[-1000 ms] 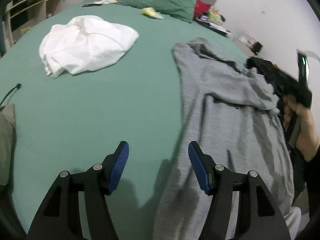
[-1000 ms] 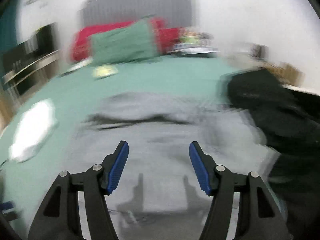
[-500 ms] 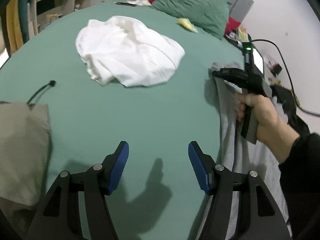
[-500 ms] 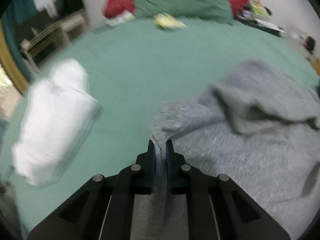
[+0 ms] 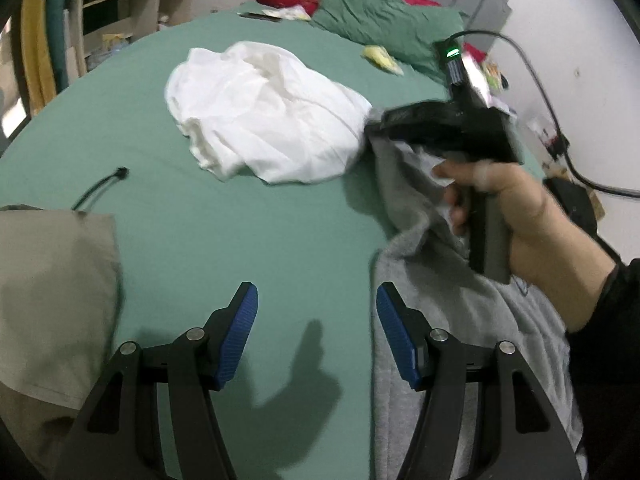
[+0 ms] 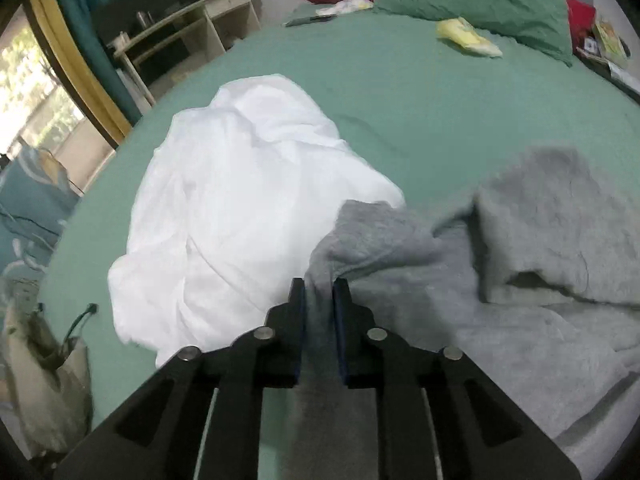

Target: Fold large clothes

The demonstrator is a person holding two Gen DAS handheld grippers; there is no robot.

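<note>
We have just shut our right gripper (image 6: 319,296) on an edge of the grey sweatshirt (image 6: 540,280): a second ago its jaws stood wide apart over the cloth, and now they are pinched close with a fold of grey fabric between the blue pads. The held corner has since been carried up and across, so that in the left wrist view the right gripper (image 5: 380,126) hangs lifted ahead and to the right of our left gripper (image 5: 316,320), with grey cloth (image 5: 424,216) trailing down from its tip to the bed (image 5: 240,220). This tells us, in our judgement, that the fold is only beginning (one corner is secured, the other is not). Our left gripper remains wide open and holds nothing; its right pad hovers just over the near edge of the sweatshirt, its left pad over bare green sheet. The garment itself lies rumpled to the right of the left gripper, thick and fleecy, with what looks like a hood bunched up ahead and to the right of the right gripper. The white garment (image 6: 240,208) sits in a crumpled heap just to the left of the pinched corner, close enough that the grey edge seems to touch it. A beige cloth (image 5: 52,288) lies to the left of the left gripper.
</note>
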